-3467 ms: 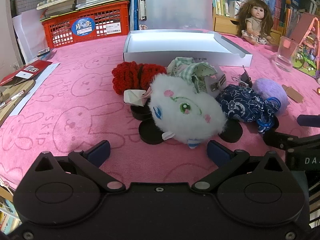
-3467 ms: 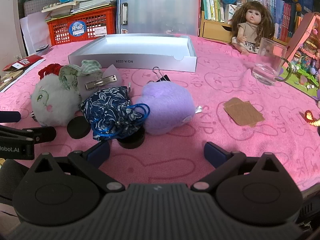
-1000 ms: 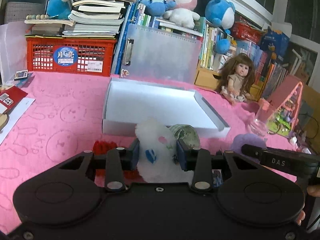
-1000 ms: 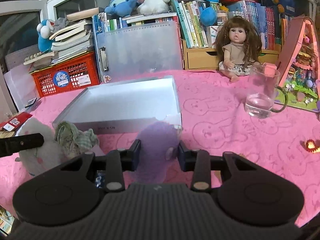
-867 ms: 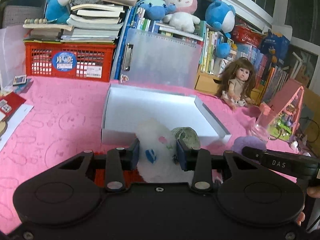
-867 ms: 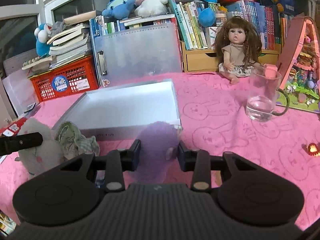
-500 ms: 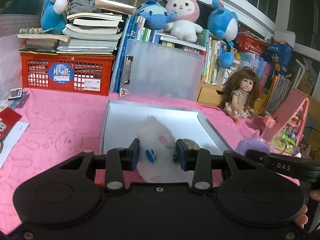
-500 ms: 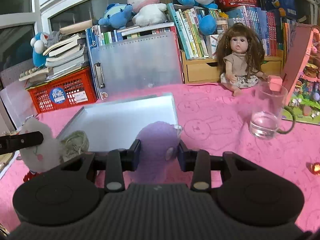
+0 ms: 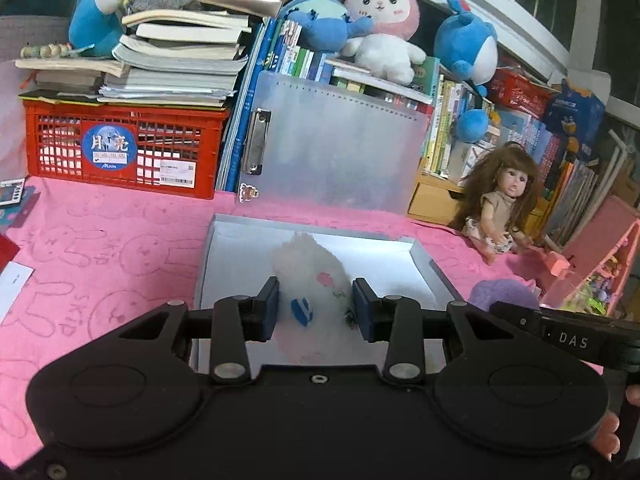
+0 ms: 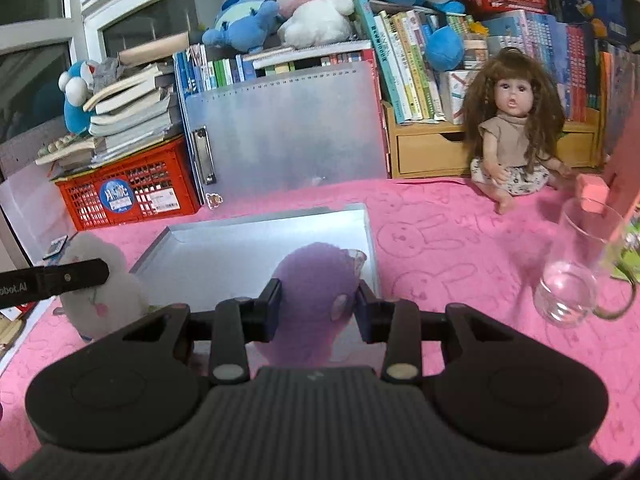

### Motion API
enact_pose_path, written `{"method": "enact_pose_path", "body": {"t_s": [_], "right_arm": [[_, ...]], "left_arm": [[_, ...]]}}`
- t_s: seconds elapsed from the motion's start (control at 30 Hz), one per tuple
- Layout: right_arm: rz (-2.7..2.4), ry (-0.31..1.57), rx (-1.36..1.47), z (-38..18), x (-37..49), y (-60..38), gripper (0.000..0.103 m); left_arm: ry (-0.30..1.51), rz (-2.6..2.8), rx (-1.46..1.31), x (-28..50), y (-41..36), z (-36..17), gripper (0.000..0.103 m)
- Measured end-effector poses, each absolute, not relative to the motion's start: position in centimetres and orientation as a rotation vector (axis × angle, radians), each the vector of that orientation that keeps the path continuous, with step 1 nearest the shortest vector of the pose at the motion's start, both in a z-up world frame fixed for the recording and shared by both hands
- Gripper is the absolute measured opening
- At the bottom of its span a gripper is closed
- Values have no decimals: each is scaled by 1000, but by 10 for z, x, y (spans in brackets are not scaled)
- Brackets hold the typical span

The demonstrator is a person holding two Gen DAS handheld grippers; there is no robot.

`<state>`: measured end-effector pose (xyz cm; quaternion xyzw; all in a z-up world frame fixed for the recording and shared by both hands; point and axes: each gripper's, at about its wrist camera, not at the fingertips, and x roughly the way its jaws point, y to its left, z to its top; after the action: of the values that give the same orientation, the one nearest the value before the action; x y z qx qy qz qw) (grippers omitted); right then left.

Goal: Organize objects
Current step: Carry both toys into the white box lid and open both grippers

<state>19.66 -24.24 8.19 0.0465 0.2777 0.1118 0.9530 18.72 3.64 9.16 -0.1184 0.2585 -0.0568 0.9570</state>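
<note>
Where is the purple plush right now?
In the right wrist view the purple plush sits clamped in the right gripper, over the right end of the white box, with the glass mug farther right.

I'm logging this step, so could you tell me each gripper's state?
Left gripper: shut on the white plush toy.
Right gripper: shut on the purple plush toy.

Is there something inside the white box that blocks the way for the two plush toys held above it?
Nothing visible does. The white plush toy in the left hand-held gripper and the purple plush toy in the right hand-held gripper are over the white box, whose visible floor looks bare; the part behind the toys is hidden.
</note>
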Motion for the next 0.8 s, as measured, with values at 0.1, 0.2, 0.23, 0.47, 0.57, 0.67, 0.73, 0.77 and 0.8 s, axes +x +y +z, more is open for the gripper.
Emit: {"method": "enact_pose_path", "body": {"t_s": [0.1, 0.2, 0.23, 0.47, 0.57, 0.67, 0.73, 0.77, 0.8], "right_arm": [[229, 586, 85, 79, 209, -240, 41], [237, 605, 83, 75, 217, -237, 41], [239, 611, 81, 73, 220, -237, 41], [241, 631, 89, 70, 231, -236, 41], [238, 629, 86, 71, 235, -236, 41], [240, 630, 89, 72, 238, -235, 41], [244, 634, 92, 72, 241, -235, 41], [245, 637, 93, 71, 243, -234, 41], [246, 641, 92, 71, 245, -234, 41]], "left_arm": [[540, -97, -249, 203, 37, 88, 36], [558, -83, -264, 216, 40, 81, 36], [563, -80, -269, 219, 41, 79, 36], [590, -60, -333, 235, 55, 74, 36], [582, -59, -326, 236, 56, 77, 36], [574, -65, -323, 239, 55, 81, 36], [569, -66, -322, 241, 54, 82, 36], [568, -68, -322, 243, 53, 82, 36], [569, -71, -323, 245, 53, 81, 36]]}}
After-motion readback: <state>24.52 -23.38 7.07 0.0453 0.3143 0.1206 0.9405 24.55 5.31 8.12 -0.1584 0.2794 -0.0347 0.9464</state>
